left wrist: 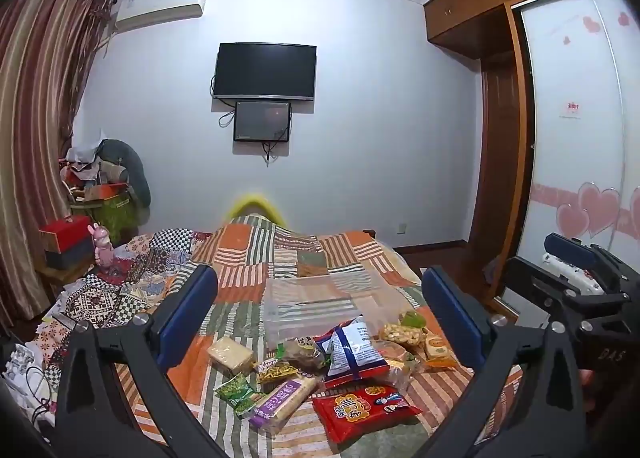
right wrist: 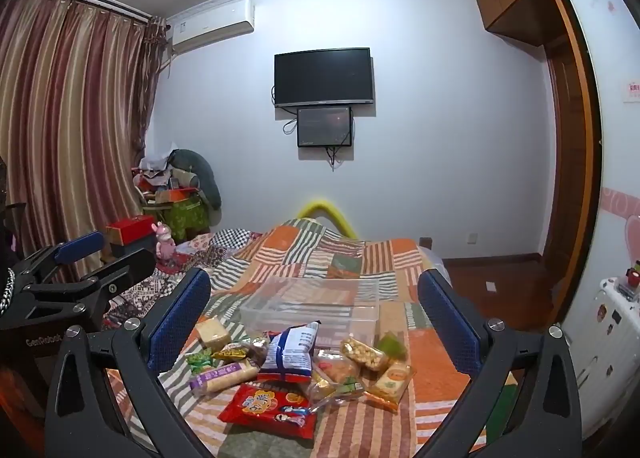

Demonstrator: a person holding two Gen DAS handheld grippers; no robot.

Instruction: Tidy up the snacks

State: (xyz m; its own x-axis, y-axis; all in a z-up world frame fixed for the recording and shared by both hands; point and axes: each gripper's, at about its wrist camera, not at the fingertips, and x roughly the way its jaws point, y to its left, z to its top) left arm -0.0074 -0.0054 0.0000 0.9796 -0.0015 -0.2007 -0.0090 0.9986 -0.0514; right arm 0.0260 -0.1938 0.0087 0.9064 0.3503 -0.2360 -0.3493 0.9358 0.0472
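A pile of snack packets lies on the patchwork bed cover (left wrist: 248,258). It includes a red packet (left wrist: 364,412) (right wrist: 272,410), a blue and white bag (left wrist: 352,350) (right wrist: 290,354), a purple-labelled pack (left wrist: 282,398) (right wrist: 224,376) and a pale block (left wrist: 230,356) (right wrist: 212,332). A clear plastic box (left wrist: 316,306) (right wrist: 312,306) stands just behind the pile. My left gripper (left wrist: 320,330) is open and empty above the pile. My right gripper (right wrist: 314,326) is open and empty above it too; it also shows in the left wrist view (left wrist: 576,262).
A wardrobe with sliding doors (left wrist: 576,130) stands on the right. Striped curtains (right wrist: 68,130) and a cluttered corner with a red box (right wrist: 130,230) are on the left. A white appliance (right wrist: 612,338) stands at the right edge. A TV (right wrist: 323,76) hangs on the far wall.
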